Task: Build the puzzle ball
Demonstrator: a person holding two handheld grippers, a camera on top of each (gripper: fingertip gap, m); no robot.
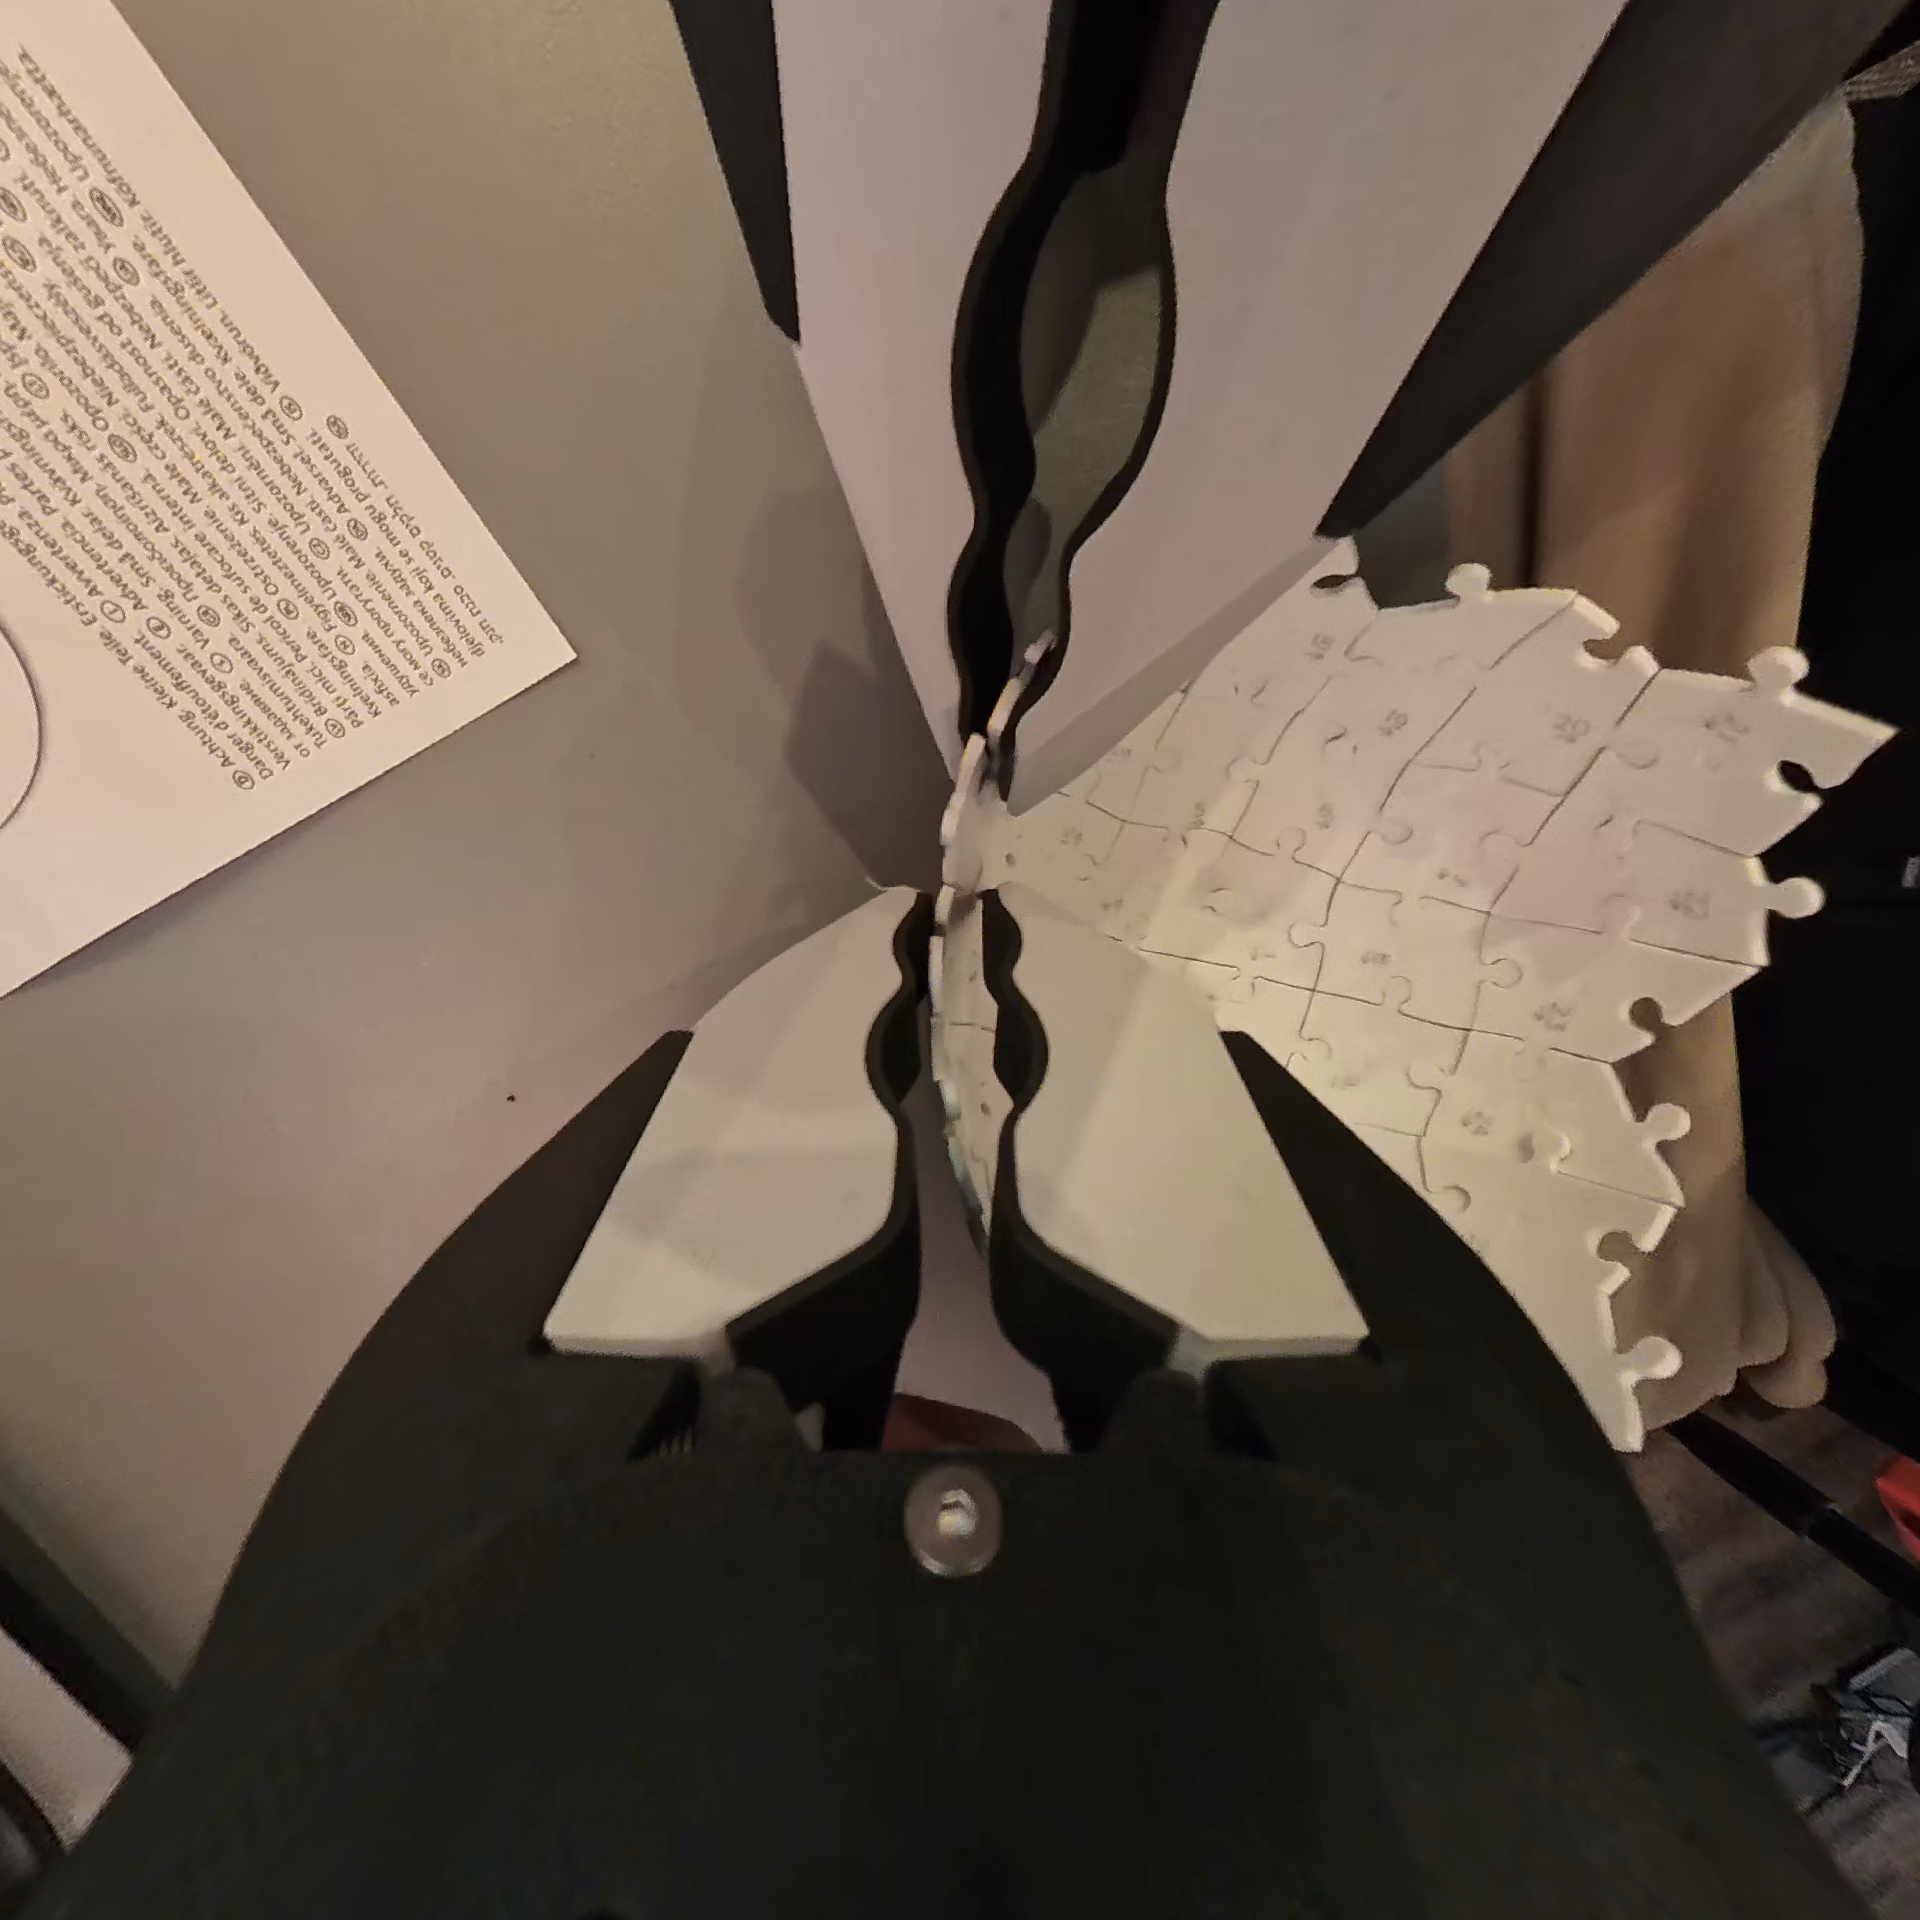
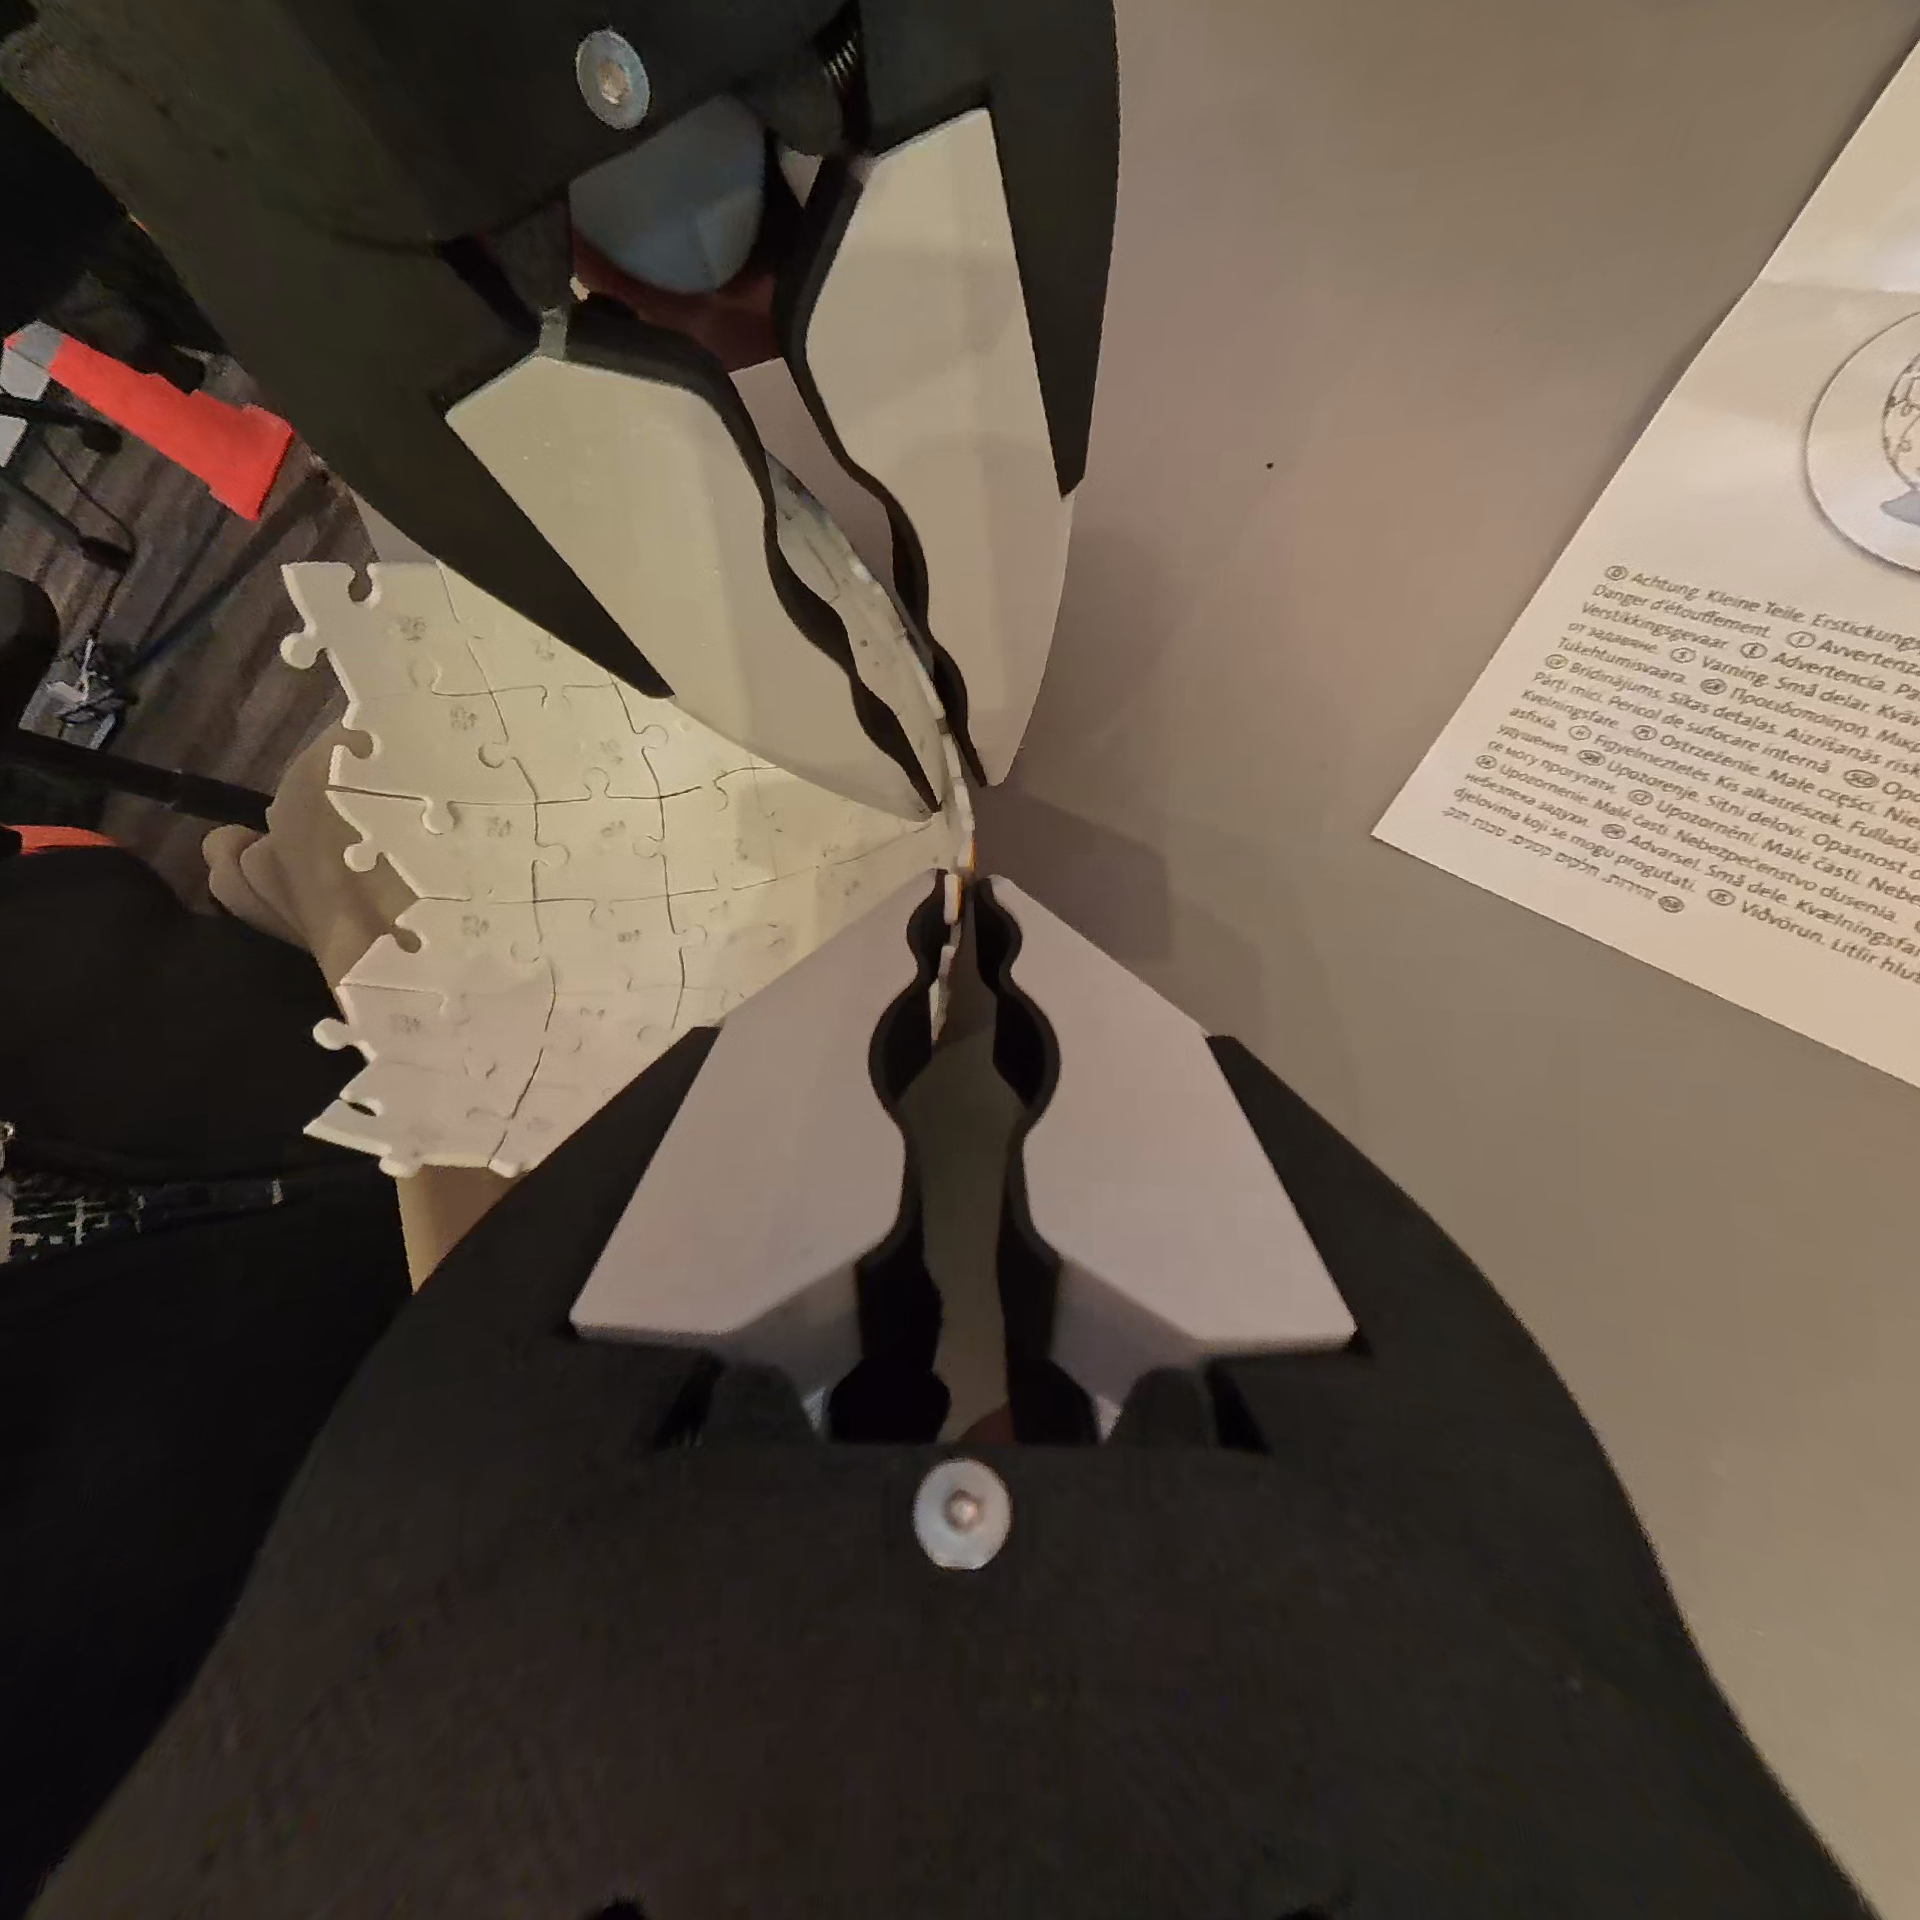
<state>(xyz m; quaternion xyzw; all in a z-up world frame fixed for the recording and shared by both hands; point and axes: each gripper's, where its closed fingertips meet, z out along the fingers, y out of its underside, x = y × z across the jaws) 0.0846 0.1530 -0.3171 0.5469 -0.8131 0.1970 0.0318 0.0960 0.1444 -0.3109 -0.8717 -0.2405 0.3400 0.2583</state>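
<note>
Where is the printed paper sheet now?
The printed paper sheet lies flat on the grey table, upper left in the left wrist view and at the right edge in the right wrist view.

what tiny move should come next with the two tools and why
Probably press the small piece held by the right tool down into the edge of the curved puzzle shell, which the left tool pinches; the two tool tips nearly meet at that edge, and the piece looks unseated.

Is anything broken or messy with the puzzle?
Nothing looks broken. The curved white half-built puzzle ball shell has jagged open edges, only because it is unfinished. The printed white paper sheet lies slanted on the grey table.
</note>
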